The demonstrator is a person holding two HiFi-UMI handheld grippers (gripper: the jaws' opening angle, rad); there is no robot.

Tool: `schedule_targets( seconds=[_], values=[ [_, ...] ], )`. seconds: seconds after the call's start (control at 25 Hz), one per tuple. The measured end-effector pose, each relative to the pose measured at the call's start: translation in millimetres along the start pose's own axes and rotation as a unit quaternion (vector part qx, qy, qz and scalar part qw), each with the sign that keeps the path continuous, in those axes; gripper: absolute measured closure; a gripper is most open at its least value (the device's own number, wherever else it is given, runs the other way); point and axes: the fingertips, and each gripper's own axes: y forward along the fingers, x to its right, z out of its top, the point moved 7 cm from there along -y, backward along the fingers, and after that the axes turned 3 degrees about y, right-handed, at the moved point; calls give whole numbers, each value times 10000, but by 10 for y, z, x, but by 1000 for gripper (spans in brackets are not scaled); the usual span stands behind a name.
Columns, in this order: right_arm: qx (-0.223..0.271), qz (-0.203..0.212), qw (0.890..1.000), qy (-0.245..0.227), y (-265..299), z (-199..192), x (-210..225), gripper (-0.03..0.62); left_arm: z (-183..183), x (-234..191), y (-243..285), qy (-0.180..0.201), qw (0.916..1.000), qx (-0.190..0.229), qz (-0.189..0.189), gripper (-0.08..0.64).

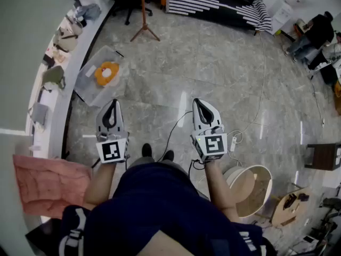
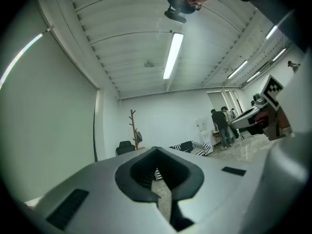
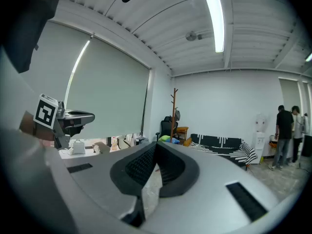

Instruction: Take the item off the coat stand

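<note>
Both left gripper (image 1: pixel 112 104) and right gripper (image 1: pixel 200 103) show closed, empty jaws, well apart from the coat stand (image 1: pixel 143 12) toward the upper left, its dark item (image 3: pixel 177 115) not yet taken.

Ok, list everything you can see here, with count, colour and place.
coat stand: one, brown, far end of room
hanging item: one, dark, on the coat stand
sofa: one, black-and-white striped, far wall
office chair: one, black, beside the coat stand
bin: one, clear, floor at left
cloth: one, pink, near left
people: two, dark clothes, far right
left gripper: one, grey, shut, empty
right gripper: one, grey, shut, empty
</note>
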Motion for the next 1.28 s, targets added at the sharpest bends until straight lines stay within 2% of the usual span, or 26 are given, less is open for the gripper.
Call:
schedule_targets(
  seconds=[0.24, 0.72, 1.28],
  values=[
    [214, 11, 9997, -132, 140, -9, 77, 574, 5, -16, 198, -13, 9998, 173, 68, 537],
    [290, 61, 9995, -63, 133, -53, 69, 573, -16, 5, 237, -128, 9998, 162, 0, 537],
    [299, 132, 9989, -339, 195, -60, 69, 571, -34, -11, 221, -91, 9998, 149, -38, 537]
  ],
)
